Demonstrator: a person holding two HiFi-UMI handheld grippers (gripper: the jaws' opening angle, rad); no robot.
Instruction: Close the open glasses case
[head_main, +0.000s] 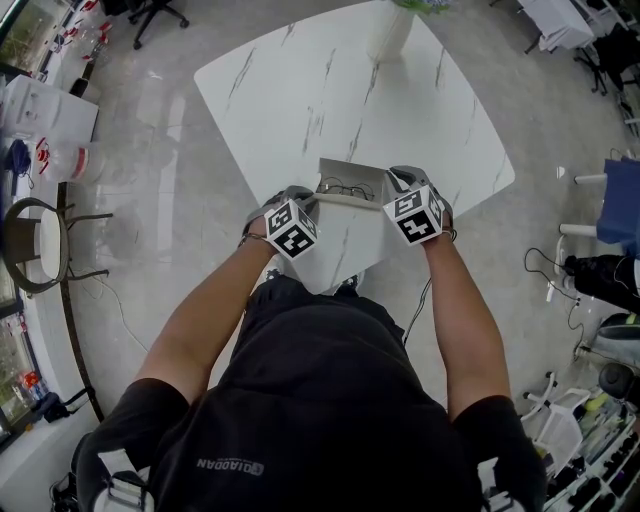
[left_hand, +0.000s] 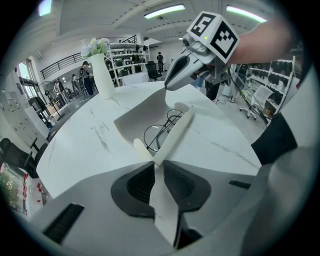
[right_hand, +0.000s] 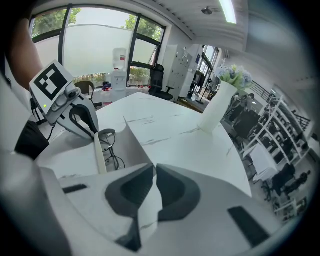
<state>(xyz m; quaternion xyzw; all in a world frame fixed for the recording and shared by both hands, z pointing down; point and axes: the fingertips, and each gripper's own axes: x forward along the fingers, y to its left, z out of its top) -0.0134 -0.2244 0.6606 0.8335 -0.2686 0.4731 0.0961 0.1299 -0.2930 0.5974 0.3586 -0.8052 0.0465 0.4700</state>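
You had two grippers on one glasses case (head_main: 350, 171), which sat open toward the near corner of the single white table (head_main: 400, 110), with one pair of glasses (head_main: 345, 188) lying inside. Your left gripper (left_hand: 158, 165) was clamped on the case's thin pale flap (left_hand: 176, 131). Your right gripper (right_hand: 154, 169) was pinched tight on the raised grey panel (right_hand: 134, 142). One vase (head_main: 388, 35) stood at the table's far side, its top cut off by the head view's edge. From above, both grippers covered the case's ends. In the left gripper view the flap hid part of the glasses.
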